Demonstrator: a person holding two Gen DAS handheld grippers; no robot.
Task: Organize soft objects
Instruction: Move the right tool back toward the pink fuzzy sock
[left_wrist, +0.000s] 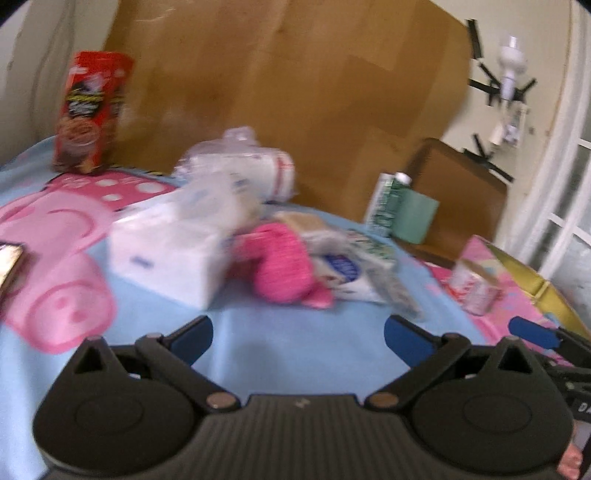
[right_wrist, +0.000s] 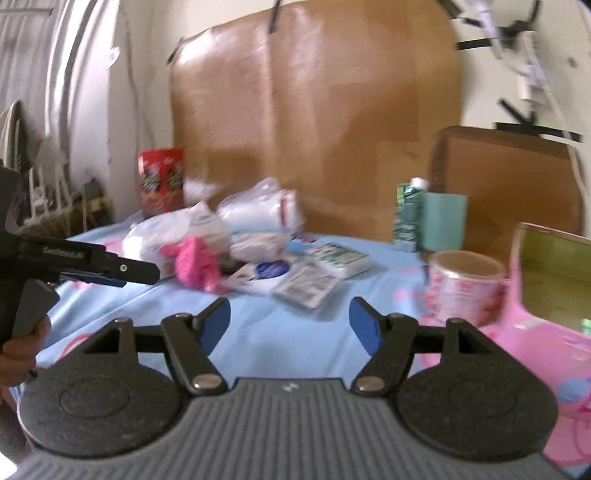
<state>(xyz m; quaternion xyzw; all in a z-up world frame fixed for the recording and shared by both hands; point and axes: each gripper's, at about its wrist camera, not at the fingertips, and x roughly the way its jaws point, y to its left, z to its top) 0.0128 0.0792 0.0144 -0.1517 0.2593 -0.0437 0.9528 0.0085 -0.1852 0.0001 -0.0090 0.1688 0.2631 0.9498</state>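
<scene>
A: Both empty. Left gripper (left_wrist: 298, 334) jaws spread wide, right gripper (right_wrist: 290, 319) jaws parted, over bare blue bedspread (left_wrist: 280, 350).

B: Target?

A: Pink plush item (left_wrist: 282, 267), mid-bed in the pile, touching the white tissue pack (left_wrist: 166, 254).

B: Handling?

A: Likely light, squashy, non-slip. Pinch its thick middle; packs beside it look crinkly, slick.

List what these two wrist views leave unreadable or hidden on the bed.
- Red snack box: print smeared by motion blur in both views.
- Pink fluffy item: blur hides what it is; its left side sits behind the white tissue pack in the left view.
- Dark object: cut off by the left view's left edge.
- Pink box: its inside runs past the right view's right edge.
</scene>
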